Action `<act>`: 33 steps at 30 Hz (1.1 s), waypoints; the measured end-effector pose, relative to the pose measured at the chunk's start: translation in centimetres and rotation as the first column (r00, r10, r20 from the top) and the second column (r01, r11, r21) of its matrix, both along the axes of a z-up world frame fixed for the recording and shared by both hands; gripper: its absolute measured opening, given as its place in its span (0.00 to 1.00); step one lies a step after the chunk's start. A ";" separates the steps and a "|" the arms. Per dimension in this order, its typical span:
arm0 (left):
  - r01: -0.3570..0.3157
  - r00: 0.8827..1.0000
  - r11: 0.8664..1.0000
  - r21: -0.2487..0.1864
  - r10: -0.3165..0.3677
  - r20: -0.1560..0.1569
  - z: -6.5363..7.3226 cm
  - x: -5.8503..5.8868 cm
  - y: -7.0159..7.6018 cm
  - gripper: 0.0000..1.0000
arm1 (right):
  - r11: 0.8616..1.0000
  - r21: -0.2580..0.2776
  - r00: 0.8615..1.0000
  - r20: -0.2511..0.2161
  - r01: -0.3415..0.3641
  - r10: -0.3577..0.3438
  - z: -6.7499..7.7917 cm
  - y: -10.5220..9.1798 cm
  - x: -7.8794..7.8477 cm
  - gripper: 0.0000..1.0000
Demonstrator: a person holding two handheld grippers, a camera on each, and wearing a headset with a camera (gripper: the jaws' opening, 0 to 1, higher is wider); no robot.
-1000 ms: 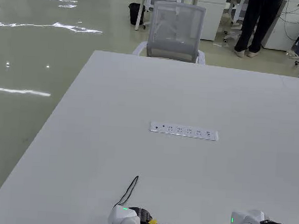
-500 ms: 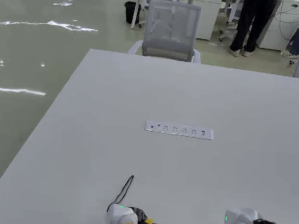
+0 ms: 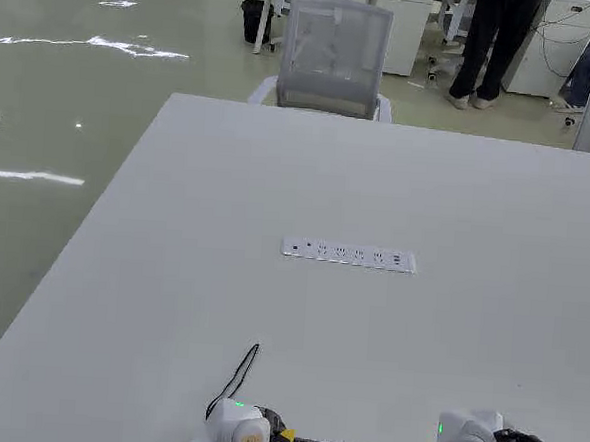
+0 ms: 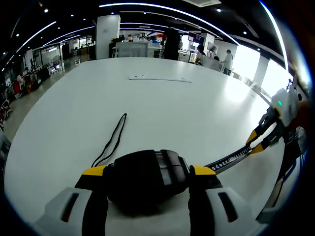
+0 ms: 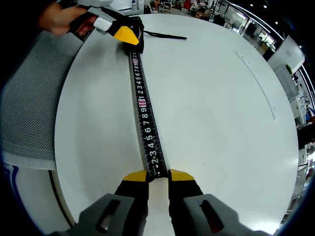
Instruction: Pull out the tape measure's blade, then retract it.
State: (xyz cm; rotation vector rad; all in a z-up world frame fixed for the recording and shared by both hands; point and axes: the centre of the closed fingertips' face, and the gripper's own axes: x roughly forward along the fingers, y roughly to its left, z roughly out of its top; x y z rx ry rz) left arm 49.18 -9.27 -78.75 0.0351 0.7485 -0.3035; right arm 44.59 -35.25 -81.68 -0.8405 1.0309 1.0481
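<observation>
- Table (image 3: 172,274): white, wide, and runs from the near edge of the head view to the far side.
- Floor (image 3: 73,87): glossy and pale green, to the left of the table.
- Person (image 3: 496,43): stands well beyond the table; dark trousers are visible.
- Chair (image 3: 333,53): grey mesh back, pushed up to the table's far edge.
- Power strip (image 3: 348,254): white, lies flat near the table's middle, well apart from both grippers.
- Left gripper (image 4: 147,170): sits at the near table edge. Its yellow-tipped jaws are clamped on either side of the tape measure.
- Right gripper (image 5: 157,174): also at the near edge, to the right of the left one. Its jaws are pinched together on the blade's free end.
- Tape measure (image 4: 147,183): a black case resting on the table between the left gripper's jaws.
- Blade (image 5: 145,118): black with white numerals. It is drawn out low over the table in a straight line from the case to the right gripper.
- Strap (image 4: 110,140): a thin black loop that trails from the case across the table, away from the person.
</observation>
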 end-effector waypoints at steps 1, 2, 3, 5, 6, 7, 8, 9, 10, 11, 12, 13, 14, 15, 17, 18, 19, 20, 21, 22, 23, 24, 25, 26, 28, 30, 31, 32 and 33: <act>0.005 1.000 1.000 0.006 -0.005 0.000 0.0 0.0 0.0 0.63 | 1.000 0.000 1.000 0.001 0.002 -0.002 0.0 0.0 0.0 0.14; 0.012 1.000 1.000 0.017 -0.012 -0.002 -0.1 0.0 0.0 0.63 | 1.000 0.000 1.000 0.002 0.006 -0.006 0.1 0.0 0.0 0.14; 0.018 1.000 0.999 0.028 -0.018 -0.004 -0.1 0.0 0.0 0.63 | 1.000 0.000 1.000 0.002 0.008 -0.008 0.1 0.0 0.0 0.14; 0.023 1.000 0.999 0.037 -0.023 -0.003 -0.3 0.0 0.0 0.63 | 1.000 0.001 1.000 0.003 0.006 -0.006 -0.1 0.0 0.0 0.14; 0.022 1.000 0.999 0.037 -0.022 -0.003 -0.2 -0.1 0.1 0.63 | 1.000 -0.001 1.000 0.003 0.004 -0.004 -0.1 0.0 0.0 0.14; 0.026 1.000 0.999 0.041 -0.026 -0.002 -0.2 -0.1 0.0 0.63 | 1.000 -0.002 1.000 0.002 0.002 -0.002 -0.1 0.1 -0.1 0.14; 0.027 1.000 0.999 0.042 -0.027 -0.005 -0.1 -0.1 0.0 0.62 | 1.000 -0.001 1.000 0.001 0.003 -0.003 0.0 0.1 -0.1 0.14; 0.026 1.000 0.999 0.043 -0.026 -0.009 -0.1 -0.2 0.0 0.62 | 1.000 -0.001 1.000 0.002 0.004 -0.004 0.0 0.1 -0.1 0.14; 0.027 1.000 0.999 0.044 -0.027 -0.013 -0.1 -0.1 0.0 0.62 | 1.000 0.001 1.000 0.004 0.009 -0.009 0.0 0.1 -0.1 0.14; 0.026 1.000 0.999 0.044 -0.026 -0.015 -0.2 -0.1 0.1 0.62 | 1.000 0.002 1.000 0.005 0.013 -0.013 0.0 0.1 -0.2 0.14; 0.028 0.999 0.999 0.043 -0.027 -0.016 -0.2 -0.1 0.1 0.62 | 1.000 0.005 1.000 0.008 0.015 -0.015 0.0 0.1 -0.2 0.14; 0.030 0.999 0.999 0.043 -0.029 -0.016 -0.3 -0.1 0.1 0.62 | 1.000 0.007 1.000 0.008 0.016 -0.016 0.0 0.1 -0.2 0.14; 0.033 0.999 0.999 0.041 -0.032 -0.016 -0.2 -0.2 0.0 0.62 | 1.000 0.010 1.000 0.007 0.020 -0.020 0.1 0.1 -0.3 0.14; 0.035 0.999 0.999 0.041 -0.034 -0.016 -0.1 -0.2 0.0 0.62 | 1.000 0.011 1.000 0.008 0.018 -0.018 0.1 0.1 -0.3 0.14; 0.038 0.999 0.999 0.034 -0.037 -0.017 -0.2 -0.2 0.0 0.62 | 1.000 0.010 1.000 0.009 0.018 -0.019 0.1 0.1 -0.3 0.14; 0.040 0.999 0.999 0.026 -0.040 -0.014 -0.2 -0.2 0.1 0.62 | 1.000 0.011 1.000 0.009 0.018 -0.019 0.1 0.1 -0.3 0.14; 0.046 0.999 0.999 0.025 -0.045 -0.014 -0.2 -0.1 0.0 0.62 | 1.000 0.012 1.000 0.006 0.019 -0.019 0.1 0.2 -0.4 0.14; 0.048 0.999 0.999 0.024 -0.047 -0.014 -0.2 -0.1 0.1 0.62 | 1.000 0.011 1.000 0.006 0.020 -0.020 0.2 0.2 -0.4 0.14; 0.049 0.999 0.999 0.023 -0.048 -0.015 -0.2 -0.1 0.1 0.62 | 1.000 0.013 1.000 0.003 0.025 -0.025 0.2 0.2 -0.4 0.14; 0.052 0.998 0.998 0.027 -0.052 -0.018 -0.2 -0.1 0.0 0.62 | 0.999 0.016 0.999 -0.002 0.035 -0.035 0.2 0.3 -0.4 0.14; 0.053 0.998 0.998 0.027 -0.053 -0.017 -0.1 -0.1 0.0 0.62 | 0.999 0.015 0.999 -0.002 0.034 -0.034 0.1 0.3 -0.4 0.14; 0.053 0.998 0.998 0.028 -0.053 -0.017 -0.1 -0.1 0.1 0.62 | 0.999 0.013 0.999 -0.003 0.033 -0.033 0.0 0.3 -0.4 0.14; 0.054 0.998 0.998 0.028 -0.054 -0.016 -0.1 -0.1 0.1 0.62 | 0.999 0.013 0.999 -0.003 0.033 -0.033 0.1 0.4 -0.4 0.14; 0.055 0.998 0.998 0.029 -0.055 -0.016 -0.1 -0.1 0.1 0.62 | 0.999 0.014 0.999 -0.004 0.034 -0.034 0.1 0.5 -0.5 0.14; 0.059 0.998 0.998 0.030 -0.058 -0.017 -0.2 -0.1 0.1 0.62 | 0.999 0.016 0.999 -0.006 0.037 -0.037 0.1 0.6 -0.5 0.14; 0.064 0.998 0.997 0.031 -0.063 -0.016 -0.1 -0.1 0.1 0.61 | 0.999 0.016 1.000 -0.004 0.030 -0.030 0.0 0.7 -0.5 0.14; 0.065 0.998 0.997 0.031 -0.065 -0.015 -0.1 -0.1 0.1 0.61 | 0.999 0.016 1.000 -0.004 0.029 -0.029 0.1 0.7 -0.6 0.14; 0.067 0.998 0.997 0.031 -0.066 -0.015 -0.2 -0.1 0.1 0.61 | 1.000 0.017 1.000 -0.003 0.025 -0.025 0.1 0.8 -0.6 0.14; 0.068 0.998 0.997 0.031 -0.067 -0.015 -0.2 -0.1 0.1 0.61 | 1.000 0.016 1.000 -0.003 0.025 -0.025 0.1 0.9 -0.6 0.14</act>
